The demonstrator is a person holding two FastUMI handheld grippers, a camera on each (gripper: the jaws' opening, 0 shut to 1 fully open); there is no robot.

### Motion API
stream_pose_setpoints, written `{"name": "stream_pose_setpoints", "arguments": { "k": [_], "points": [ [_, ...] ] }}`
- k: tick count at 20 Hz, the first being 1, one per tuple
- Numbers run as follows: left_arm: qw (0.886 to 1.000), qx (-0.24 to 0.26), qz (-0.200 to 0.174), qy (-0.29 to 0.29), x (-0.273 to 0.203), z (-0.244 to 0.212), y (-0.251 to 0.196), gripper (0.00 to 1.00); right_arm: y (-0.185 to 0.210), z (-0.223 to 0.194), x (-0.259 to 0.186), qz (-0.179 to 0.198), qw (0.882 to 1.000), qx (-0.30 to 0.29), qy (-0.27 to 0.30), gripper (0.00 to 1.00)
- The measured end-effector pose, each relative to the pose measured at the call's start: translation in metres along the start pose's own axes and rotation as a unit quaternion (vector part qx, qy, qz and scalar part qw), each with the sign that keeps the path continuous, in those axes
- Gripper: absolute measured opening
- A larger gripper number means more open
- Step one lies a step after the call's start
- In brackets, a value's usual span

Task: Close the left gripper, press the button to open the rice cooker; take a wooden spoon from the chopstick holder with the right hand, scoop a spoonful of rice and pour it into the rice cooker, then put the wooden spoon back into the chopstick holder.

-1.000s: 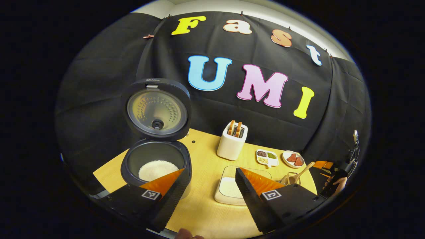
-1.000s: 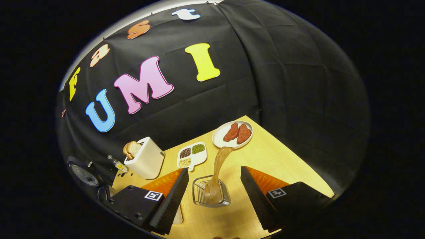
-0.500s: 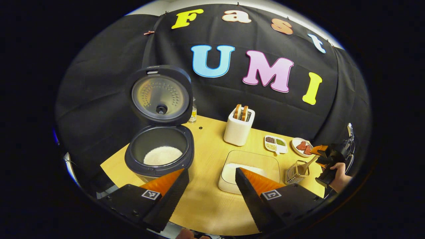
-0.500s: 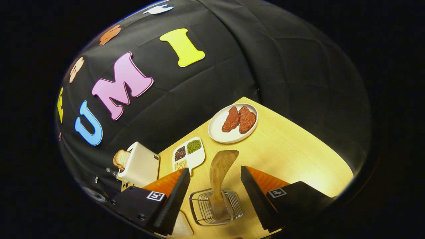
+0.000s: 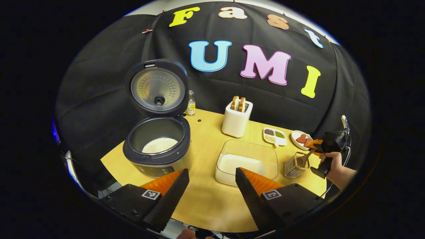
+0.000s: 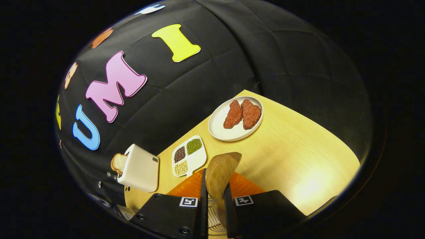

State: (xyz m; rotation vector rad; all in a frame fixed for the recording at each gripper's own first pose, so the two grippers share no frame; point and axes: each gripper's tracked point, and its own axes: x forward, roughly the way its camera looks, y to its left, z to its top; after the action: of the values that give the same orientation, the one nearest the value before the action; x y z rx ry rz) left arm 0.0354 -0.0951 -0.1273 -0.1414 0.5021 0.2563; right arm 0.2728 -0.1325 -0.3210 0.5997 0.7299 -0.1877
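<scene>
A: Gripping the wooden spoon [image 6: 219, 172], is it?
B: Yes. The right gripper [image 6: 215, 199] is clamped on its handle, the spoon standing in the chopstick holder [image 5: 295, 165] at the bench's [image 5: 206, 199] right end.
A: And the left gripper [image 5: 212, 181]?
B: Spread wide, holding nothing, above the near edge. The rice cooker [image 5: 157, 146] stands far left, lid up, rice inside; a glass rice dish [image 5: 247, 161] sits between cooker and holder.

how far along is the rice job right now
Done: the rice cooker stands with its lid up, some rice inside. In hand: the right gripper is shut on the wooden spoon, which stands in the chopstick holder. Left: lift it out, scoop from the rice tray, pour, return the spoon.
</scene>
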Motion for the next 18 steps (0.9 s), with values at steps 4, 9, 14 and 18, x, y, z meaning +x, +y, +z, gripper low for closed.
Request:
{"name": "stream_pose_setpoints", "arguments": {
  "k": [4, 9, 14, 18],
  "points": [
    [1.0, 0.003, -0.01, 0.004, 0.002, -0.003, -0.013, 0.95, 0.007, 0.008, -0.013, 0.01, 1.0, -0.024, -0.016, 0.18],
    [1.0, 0.014, -0.018, -0.012, 0.004, 0.009, -0.014, 0.95, 0.021, 0.033, -0.04, 0.03, 0.998, -0.009, -0.048, 0.18],
    [0.999, -0.013, -0.032, -0.013, 0.007, 0.015, -0.009, 0.95, 0.055, 0.058, -0.079, 0.062, 0.992, -0.046, -0.103, 0.18],
    [0.999, -0.011, -0.036, -0.021, 0.005, 0.016, 0.005, 0.95, 0.097, 0.04, -0.099, 0.097, 0.989, -0.065, -0.094, 0.18]
  ]
}}
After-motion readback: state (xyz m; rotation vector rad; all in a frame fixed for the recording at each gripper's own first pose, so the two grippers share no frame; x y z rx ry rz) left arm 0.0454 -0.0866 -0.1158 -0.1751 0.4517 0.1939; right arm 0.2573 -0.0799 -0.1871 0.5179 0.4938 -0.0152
